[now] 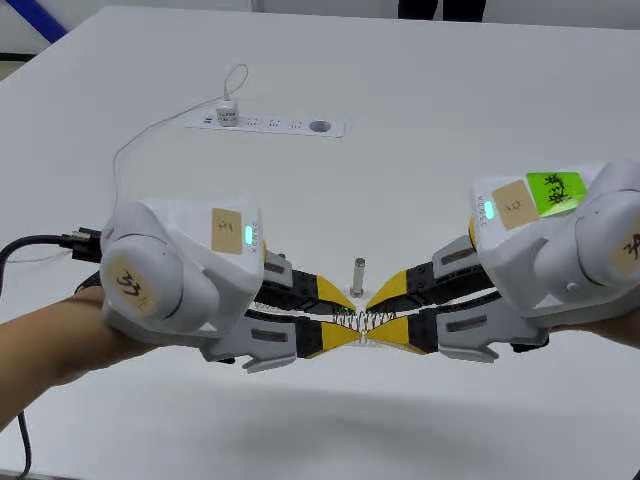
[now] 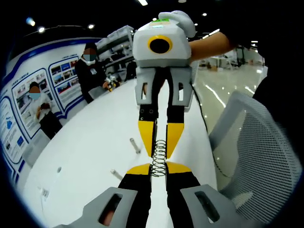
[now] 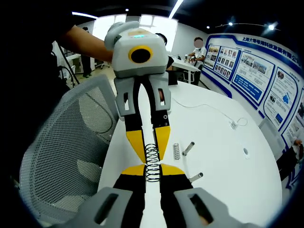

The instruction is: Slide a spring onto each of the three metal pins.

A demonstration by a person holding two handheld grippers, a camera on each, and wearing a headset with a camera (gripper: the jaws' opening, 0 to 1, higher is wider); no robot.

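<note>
Over the white table (image 1: 420, 180) my two grippers meet tip to tip. A thin wire spring (image 1: 364, 319) spans the gap between them. My left gripper (image 1: 352, 320) is shut on one end and my right gripper (image 1: 373, 318) on the other. In the left gripper view the spring (image 2: 159, 156) runs from my own yellow tips (image 2: 158, 170) to the right gripper (image 2: 160, 144). One metal pin (image 1: 358, 275) stands upright just behind the tips. The right gripper view has two pins (image 3: 188, 148) (image 3: 196, 177) and a loose spring (image 3: 176, 151) lying on the table.
A white power strip (image 1: 265, 124) with a plugged charger (image 1: 228, 112) and thin cable lies at the back of the table. A black cable (image 1: 30, 245) trails off left. A grey mesh chair (image 2: 256, 152) stands by the table edge. People (image 2: 92, 71) stand far off.
</note>
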